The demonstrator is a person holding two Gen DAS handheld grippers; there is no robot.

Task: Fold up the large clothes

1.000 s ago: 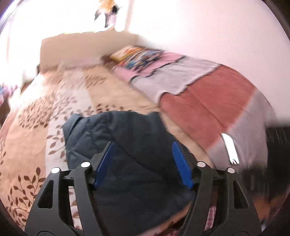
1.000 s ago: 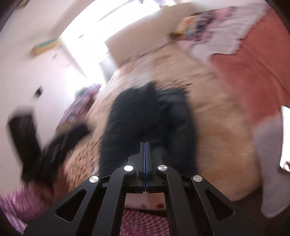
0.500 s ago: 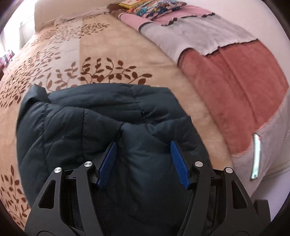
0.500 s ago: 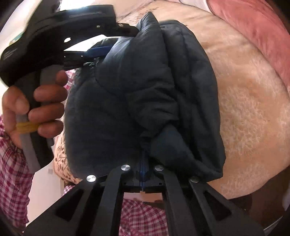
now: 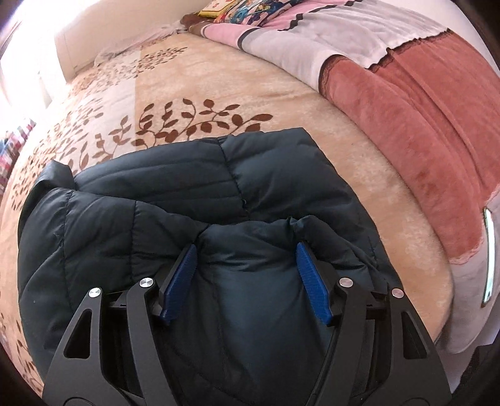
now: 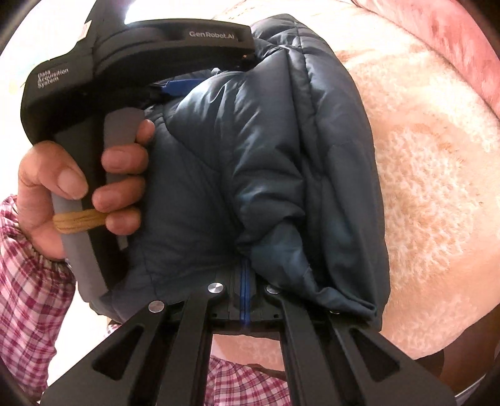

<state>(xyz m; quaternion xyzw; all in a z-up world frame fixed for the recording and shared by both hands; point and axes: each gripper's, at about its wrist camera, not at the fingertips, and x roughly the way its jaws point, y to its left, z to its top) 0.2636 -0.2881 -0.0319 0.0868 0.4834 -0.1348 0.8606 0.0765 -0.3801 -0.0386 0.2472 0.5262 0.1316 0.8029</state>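
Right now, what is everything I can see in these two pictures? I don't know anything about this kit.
jacket: one, dark navy, puffy, folded on the bed blanket.
bed blanket: one, beige with brown leaf print, under the jacket.
striped blanket: one, pink, grey and rust red, along the bed's far side.
books: a few, bright colours, at the head of the bed; count unclear.
left tool: one, black with blue pads, jaws opening, jacket fabric bulging between them.
right tool: one, black with blue pads, shut, a fold of the jacket bunched at its tips; whether it pinches the fabric is unclear.
hand: one, gripping the left tool's grey handle.
sleeve: one, red and white check, at that wrist.
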